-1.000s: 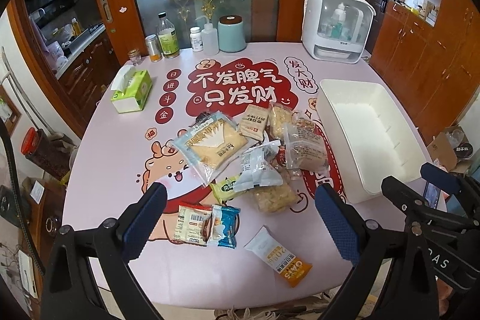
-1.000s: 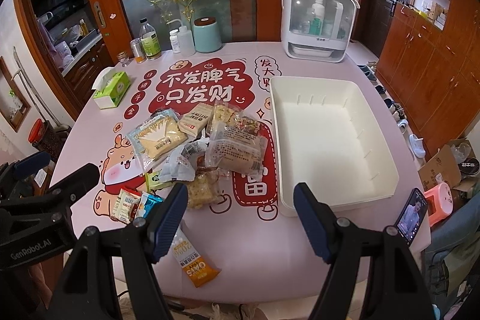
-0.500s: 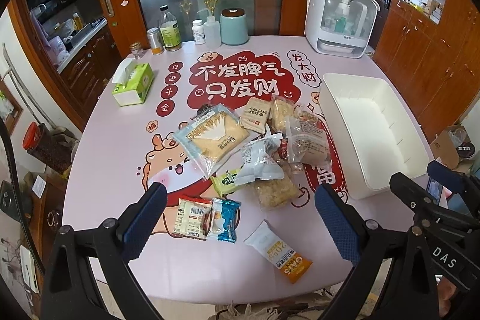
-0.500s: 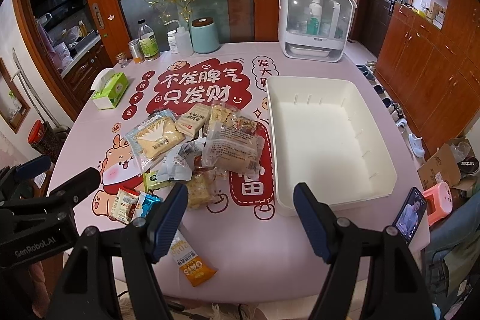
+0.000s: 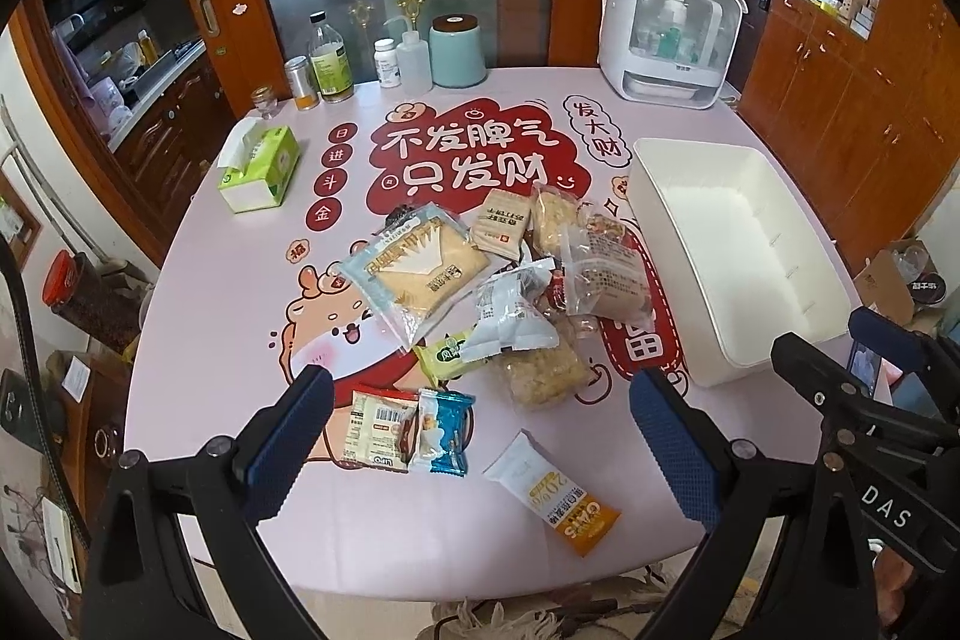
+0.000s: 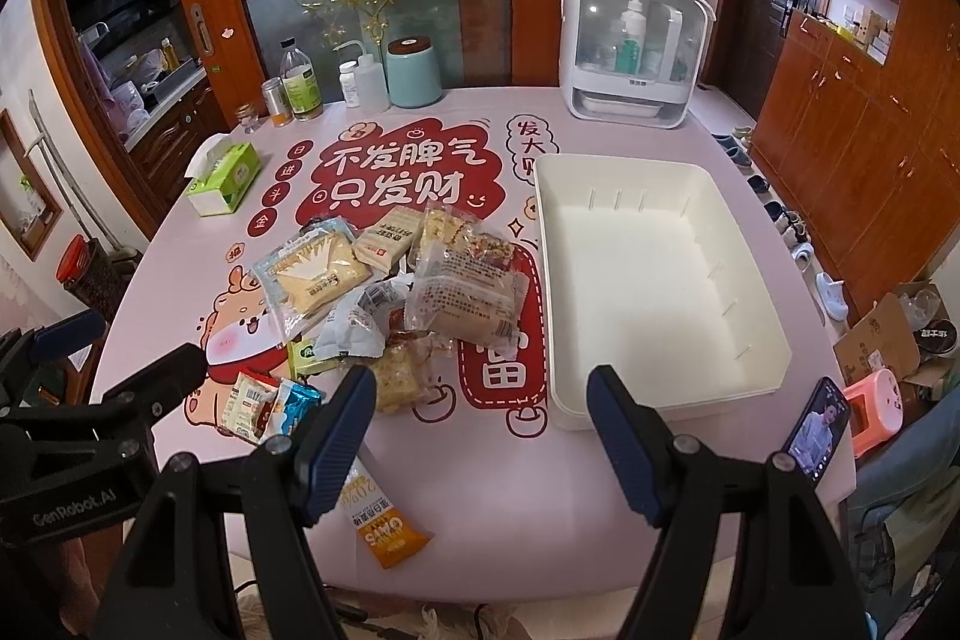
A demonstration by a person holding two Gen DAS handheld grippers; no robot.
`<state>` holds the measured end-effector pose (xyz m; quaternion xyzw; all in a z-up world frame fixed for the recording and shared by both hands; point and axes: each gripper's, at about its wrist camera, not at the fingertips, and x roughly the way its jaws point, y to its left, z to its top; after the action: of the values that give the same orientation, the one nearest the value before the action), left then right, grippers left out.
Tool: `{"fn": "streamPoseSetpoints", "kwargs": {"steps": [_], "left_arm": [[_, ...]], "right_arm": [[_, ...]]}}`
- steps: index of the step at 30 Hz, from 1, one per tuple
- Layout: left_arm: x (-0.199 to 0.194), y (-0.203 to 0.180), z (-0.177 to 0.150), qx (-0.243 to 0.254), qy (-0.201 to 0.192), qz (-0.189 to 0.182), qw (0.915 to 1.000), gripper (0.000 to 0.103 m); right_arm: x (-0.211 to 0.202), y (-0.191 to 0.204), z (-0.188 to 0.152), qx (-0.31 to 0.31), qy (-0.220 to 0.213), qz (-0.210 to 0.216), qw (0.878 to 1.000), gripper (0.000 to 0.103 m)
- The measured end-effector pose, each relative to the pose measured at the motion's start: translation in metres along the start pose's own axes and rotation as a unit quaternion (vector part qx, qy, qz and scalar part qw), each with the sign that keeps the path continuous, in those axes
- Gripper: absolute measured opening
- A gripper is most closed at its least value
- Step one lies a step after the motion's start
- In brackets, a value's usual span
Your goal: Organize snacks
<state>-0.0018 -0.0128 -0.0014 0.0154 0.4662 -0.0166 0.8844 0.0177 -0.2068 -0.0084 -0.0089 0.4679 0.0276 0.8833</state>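
While both grippers — left [image 5: 480, 436], right [image 6: 483, 433] — hang spread and empty, we note snack packets [image 6: 396, 292] heaped beside the white bin [image 6: 750, 244].

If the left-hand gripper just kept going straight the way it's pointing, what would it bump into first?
Probably the small packets near the table's front edge: the left gripper points down at the blue-and-white snack packet, with its jaws open and empty. Depth is hard to judge.
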Motion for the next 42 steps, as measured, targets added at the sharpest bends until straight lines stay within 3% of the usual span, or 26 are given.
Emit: {"fn": "streamPoseSetpoints", "kwargs": {"steps": [15,20,25,29,33,42], "left_arm": [[-0.005,0.004,0.003,0.008,-0.001,-0.011,0.9999,0.098],[-0.001,0.022,0.009,0.015,-0.003,-0.007,0.9999,0.099],[0.016,0.058,0.012,0.05,-0.015,0.021,0.9984,0.099],[0.045,0.087,0.003,0.063,0.023,-0.003,0.9977,0.099],[0.084,0.11,-0.017,0.075,0.061,-0.001,0.9953,0.099],[0.177,0.13,-0.058,0.05,0.169,-0.017,0.9843,0.098]], "right_arm": [[-0.018,0.015,-0.005,-0.015,-0.027,-0.001,1.0,0.074],[-0.016,0.029,-0.007,-0.036,-0.024,0.014,0.999,0.073],[0.001,0.041,-0.012,-0.059,-0.002,0.03,0.998,0.073],[0.027,0.053,-0.026,-0.086,0.019,0.029,0.996,0.073],[0.064,0.062,-0.045,-0.093,0.072,0.049,0.992,0.073],[0.133,0.082,-0.087,-0.089,0.164,0.085,0.979,0.073]]}}
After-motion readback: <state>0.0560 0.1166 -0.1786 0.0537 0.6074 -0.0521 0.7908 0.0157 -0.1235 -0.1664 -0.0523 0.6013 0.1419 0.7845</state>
